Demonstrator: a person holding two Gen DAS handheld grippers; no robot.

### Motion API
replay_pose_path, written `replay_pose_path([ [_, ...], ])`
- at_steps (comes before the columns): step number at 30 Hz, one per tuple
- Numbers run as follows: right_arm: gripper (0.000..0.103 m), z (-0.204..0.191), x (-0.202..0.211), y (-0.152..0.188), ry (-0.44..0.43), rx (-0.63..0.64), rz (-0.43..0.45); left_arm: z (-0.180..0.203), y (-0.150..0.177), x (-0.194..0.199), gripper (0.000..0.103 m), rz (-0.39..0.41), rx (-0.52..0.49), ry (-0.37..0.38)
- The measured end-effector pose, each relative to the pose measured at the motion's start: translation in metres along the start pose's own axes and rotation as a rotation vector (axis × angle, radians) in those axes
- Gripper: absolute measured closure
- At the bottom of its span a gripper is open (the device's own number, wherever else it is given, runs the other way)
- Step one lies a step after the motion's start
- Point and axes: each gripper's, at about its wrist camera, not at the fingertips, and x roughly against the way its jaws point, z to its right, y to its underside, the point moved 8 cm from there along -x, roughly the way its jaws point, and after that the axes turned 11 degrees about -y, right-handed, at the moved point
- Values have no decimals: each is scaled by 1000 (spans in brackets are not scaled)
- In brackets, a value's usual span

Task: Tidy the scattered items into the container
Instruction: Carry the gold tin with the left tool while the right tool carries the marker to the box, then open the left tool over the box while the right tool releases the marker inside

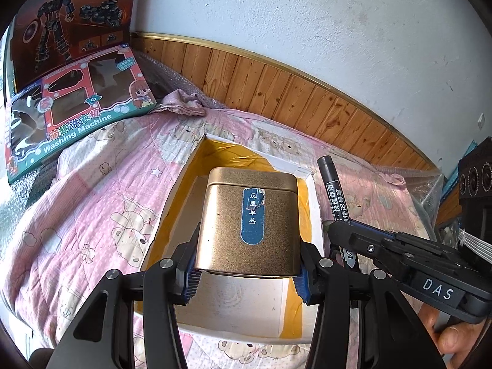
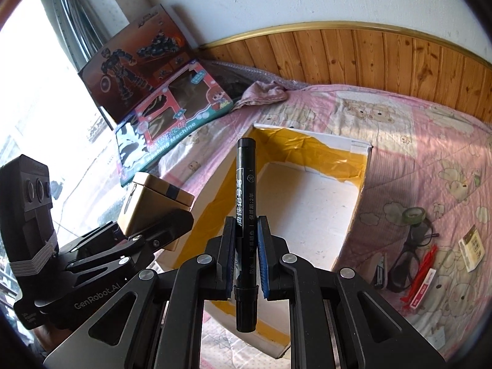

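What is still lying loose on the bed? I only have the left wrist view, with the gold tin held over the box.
Observer: To the right of the box, on the quilt, lie a roll of tape, glasses, a stapler and a red tool.
Operator: Anything else there?
Observer: A small paper packet lies past the red tool.
Operator: Is the box empty?
Observer: Yes, its white floor shows bare in the right wrist view.
Operator: How does the right gripper hold the marker?
Observer: The right gripper clamps the marker around its lower barrel, one end pointing up.
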Motion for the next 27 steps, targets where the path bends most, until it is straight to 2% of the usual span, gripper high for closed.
replay_pose_path([
  [6, 89, 24, -23, -7, 32, -41, -37, 4, -9, -26, 53, -53, 0, 14],
  [16, 89, 76, -67, -16, 98, -113, -128, 12, -16, -91, 53, -184, -19, -28],
  [20, 89, 92, -83, -19, 135, -109, -166, 12, -15, -122, 53, -259, 3, -27],
  [27, 89, 113, -104, -22, 182, -79, -232, 9, -11, -158, 53, -331, 1, -51],
])
